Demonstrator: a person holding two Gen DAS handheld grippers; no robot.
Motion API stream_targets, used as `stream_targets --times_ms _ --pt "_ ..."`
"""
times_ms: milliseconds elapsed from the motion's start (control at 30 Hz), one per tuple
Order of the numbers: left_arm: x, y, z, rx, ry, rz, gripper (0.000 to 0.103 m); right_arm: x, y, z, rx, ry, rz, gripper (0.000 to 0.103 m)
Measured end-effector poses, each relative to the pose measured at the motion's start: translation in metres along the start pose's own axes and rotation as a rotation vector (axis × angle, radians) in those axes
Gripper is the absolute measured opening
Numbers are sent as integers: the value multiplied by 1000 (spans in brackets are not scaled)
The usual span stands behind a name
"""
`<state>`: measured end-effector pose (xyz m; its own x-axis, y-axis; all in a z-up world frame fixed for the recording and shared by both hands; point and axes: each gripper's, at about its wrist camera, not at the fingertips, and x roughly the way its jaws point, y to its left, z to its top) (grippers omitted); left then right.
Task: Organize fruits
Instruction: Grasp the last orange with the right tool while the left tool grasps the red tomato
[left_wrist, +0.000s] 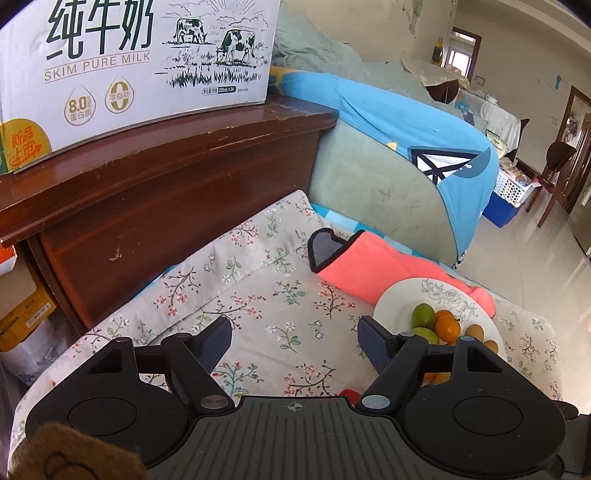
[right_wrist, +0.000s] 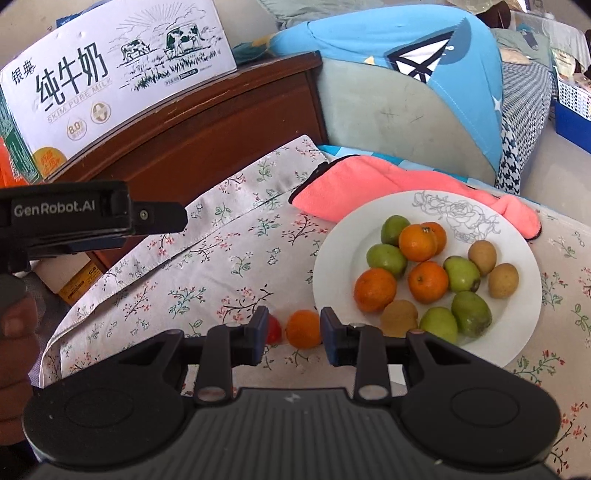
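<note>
A white plate on the floral cloth holds several oranges, several green fruits and three brownish ones. A loose orange and a small red fruit lie on the cloth just left of the plate. My right gripper hovers over them with its jaws narrowed but apart. The orange shows in the gap beyond the tips, and neither pad presses on it. My left gripper is open and empty over bare cloth, with the plate at its right finger.
A pink towel lies behind the plate. A dark wooden cabinet carrying a milk carton box stands at the back left, and a cushion under blue cloth at the back right. A person's hand grips the left device's body.
</note>
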<state>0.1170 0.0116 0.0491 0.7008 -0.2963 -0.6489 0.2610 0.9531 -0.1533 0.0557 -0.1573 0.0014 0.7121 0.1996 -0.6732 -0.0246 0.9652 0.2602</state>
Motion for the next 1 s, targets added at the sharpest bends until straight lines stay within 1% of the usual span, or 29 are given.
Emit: stream_targets --times_ms 167,500,600,700,833,1000 --pt "2 -1 -2 -3 16 -2 76 14 2 -2 -28 23 -30 32" --pt "4 0 -5 -5 33 -2 77 27 14 -3 -117 16 -66 32" --pt "5 2 -6 -14 36 4 77 28 17 -5 -149 15 -78 25" --pt "8 3 -6 -24 46 1 77 27 21 -7 -182 13 -89 24" --pt "11 2 -8 -9 52 11 77 22 19 -7 -166 21 -84 24" --pt "21 -1 -17 11 85 16 77 3 14 -8 -113 36 -89 24"
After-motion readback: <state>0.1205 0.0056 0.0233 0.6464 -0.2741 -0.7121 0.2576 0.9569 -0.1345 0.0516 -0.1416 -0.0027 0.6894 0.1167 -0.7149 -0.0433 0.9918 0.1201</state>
